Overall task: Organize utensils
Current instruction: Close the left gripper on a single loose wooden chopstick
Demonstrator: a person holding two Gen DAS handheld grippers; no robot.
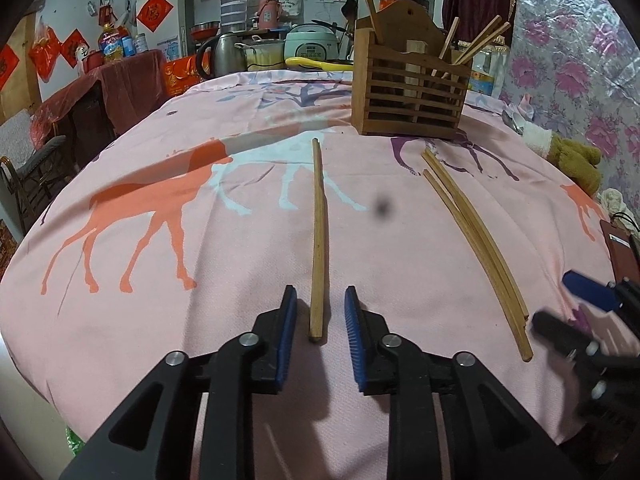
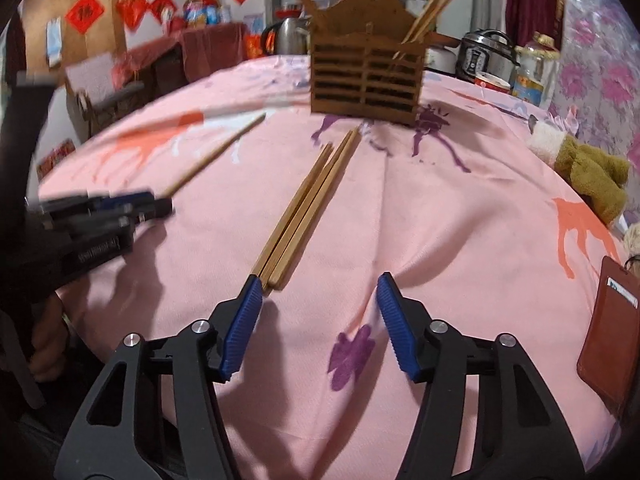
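A single wooden chopstick (image 1: 319, 236) lies lengthwise on the pink tablecloth; its near end sits between the open jaws of my left gripper (image 1: 321, 300). A bundle of three chopsticks (image 2: 310, 204) lies to the right, also visible in the left wrist view (image 1: 476, 240). My right gripper (image 2: 320, 286) is open; its left fingertip (image 2: 250, 292) is right at the bundle's near end, which lies outside the jaws. A slatted wooden holder (image 2: 366, 84) with several chopsticks stands at the back, also visible in the left wrist view (image 1: 412, 84).
A brown plush toy (image 2: 588, 176) and a brown leather card case (image 2: 608, 332) lie at the table's right edge. Kettle, rice cooker (image 1: 312, 44), jars and bottles crowd the far edge behind the holder. The left gripper appears blurred in the right wrist view (image 2: 104, 216).
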